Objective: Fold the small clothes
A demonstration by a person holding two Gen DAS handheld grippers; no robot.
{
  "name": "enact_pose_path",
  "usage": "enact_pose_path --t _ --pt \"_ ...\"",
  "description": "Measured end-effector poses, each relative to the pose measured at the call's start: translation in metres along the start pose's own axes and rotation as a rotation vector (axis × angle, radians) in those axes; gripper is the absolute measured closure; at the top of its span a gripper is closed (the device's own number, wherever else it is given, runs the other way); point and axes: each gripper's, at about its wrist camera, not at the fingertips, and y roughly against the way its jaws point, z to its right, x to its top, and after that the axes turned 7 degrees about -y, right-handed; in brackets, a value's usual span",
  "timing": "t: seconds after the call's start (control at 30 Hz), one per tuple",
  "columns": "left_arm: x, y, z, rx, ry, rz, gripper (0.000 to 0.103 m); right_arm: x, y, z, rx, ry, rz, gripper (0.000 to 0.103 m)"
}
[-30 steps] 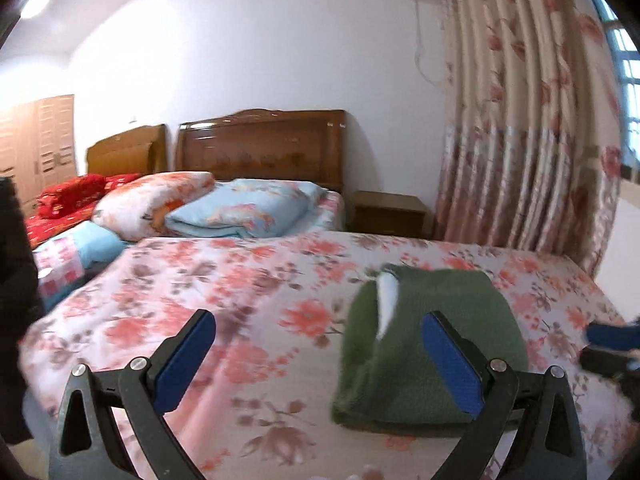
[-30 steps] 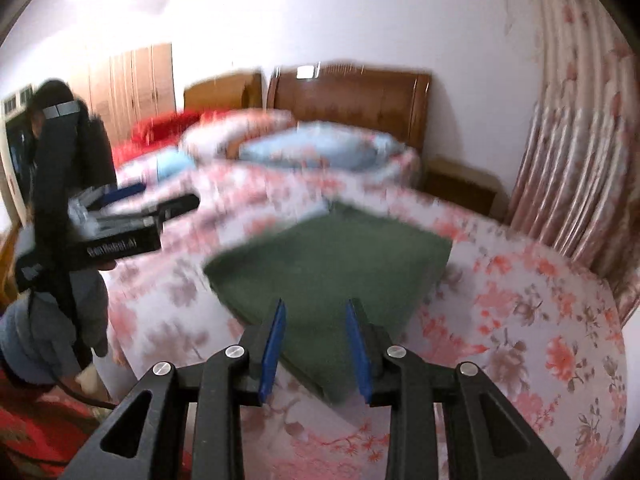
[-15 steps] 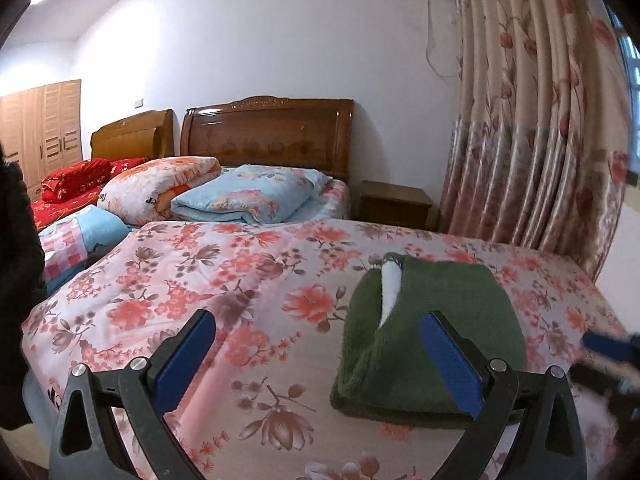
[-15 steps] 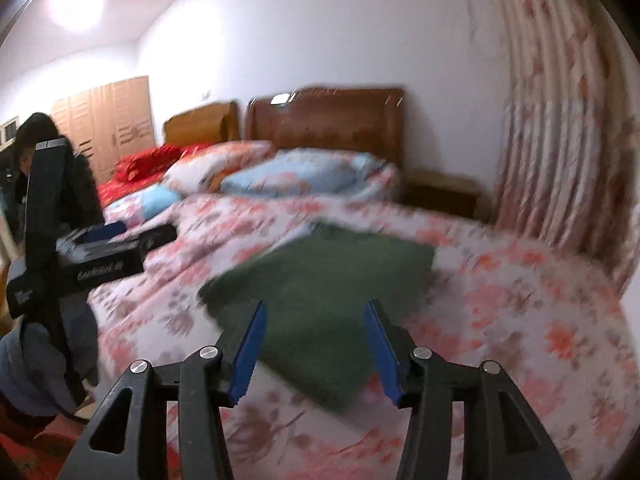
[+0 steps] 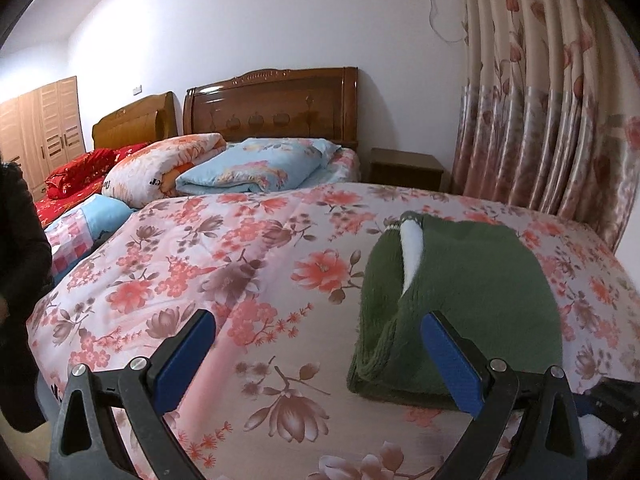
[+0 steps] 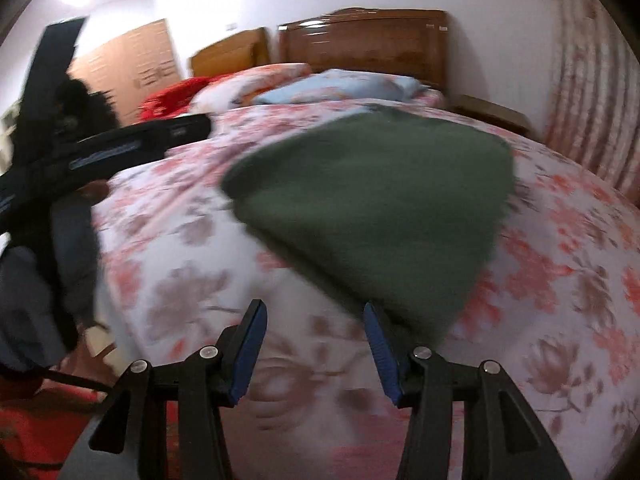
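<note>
A dark green knitted garment (image 5: 472, 300) lies folded on the floral bedspread (image 5: 256, 264), a white lining strip showing at its left fold. My left gripper (image 5: 316, 360) is open and empty, near the garment's front left corner, its right finger overlapping the garment's edge in view. In the blurred right wrist view the garment (image 6: 384, 208) lies just ahead of my right gripper (image 6: 314, 352), which is open and empty, its right finger by the garment's near corner. The left gripper's body (image 6: 120, 148) shows at the left there.
Folded quilts and pillows (image 5: 240, 168) lie at the bed's head by wooden headboards (image 5: 276, 108). A nightstand (image 5: 406, 168) and floral curtain (image 5: 552, 100) stand at the right. A person in dark clothes (image 5: 20, 280) stands at the left bedside.
My right gripper has opened wider and moved closer to the garment's near corner. The left gripper has come slightly nearer the bed, still open. The garment has not moved.
</note>
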Motion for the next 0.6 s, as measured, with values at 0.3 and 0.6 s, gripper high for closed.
enact_pose_path --t 0.3,0.6 --pt "-0.002 -0.008 0.016 -0.013 -0.053 -0.024 0.0 0.002 0.008 0.028 -0.051 -0.071 0.018 0.063" --pt "0.011 -0.021 0.051 -0.045 -0.145 -0.028 0.0 0.001 0.017 0.041 -0.081 -0.09 0.025 0.064"
